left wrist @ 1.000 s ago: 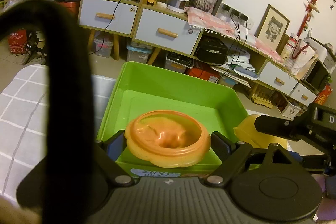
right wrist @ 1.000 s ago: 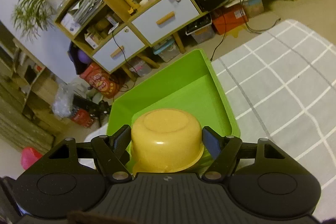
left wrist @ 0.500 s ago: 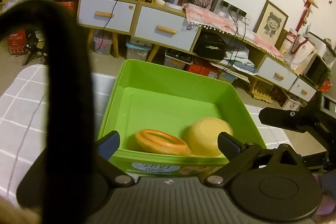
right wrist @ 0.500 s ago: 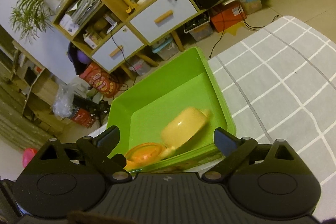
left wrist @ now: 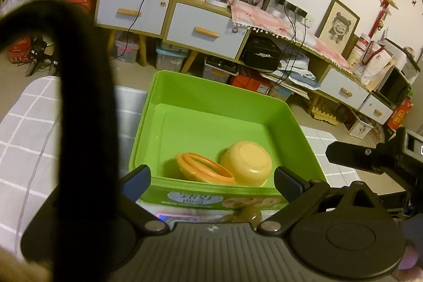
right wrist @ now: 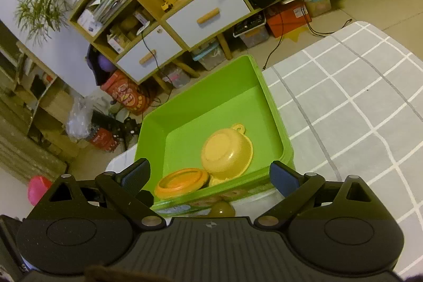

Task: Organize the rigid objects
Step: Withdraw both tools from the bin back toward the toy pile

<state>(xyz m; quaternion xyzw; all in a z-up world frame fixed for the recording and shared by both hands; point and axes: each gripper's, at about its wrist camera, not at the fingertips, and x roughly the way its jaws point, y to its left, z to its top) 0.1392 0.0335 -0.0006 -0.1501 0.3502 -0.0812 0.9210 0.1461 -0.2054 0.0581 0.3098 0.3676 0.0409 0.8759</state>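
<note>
The green bin (right wrist: pixel 267 97) is sitting on the checked cloth (right wrist: pixel 357 97); the yellow bowl (right wrist: pixel 227 152) is lying upside down inside, touching the orange ring dish (right wrist: pixel 182 183); right gripper (right wrist: pixel 210 175) and left gripper (left wrist: pixel 212 180) are both gaping empty; best backing straight out, clearing the rim.

— What do we see of our own gear?

— Our left gripper (left wrist: pixel 211 180) is matte black with a ribbed centre plate, round side discs and silver pivot screws. Its fingertips (left wrist: pixel 137 180) carry blue pads, and a thick black cable (left wrist: pixel 84 102) loops past.

— And the other?

— Our right gripper (right wrist: pixel 210 177) looks the same: black ribbed body, blue-padded fingertips (right wrist: pixel 281 177), silver screws.
</note>
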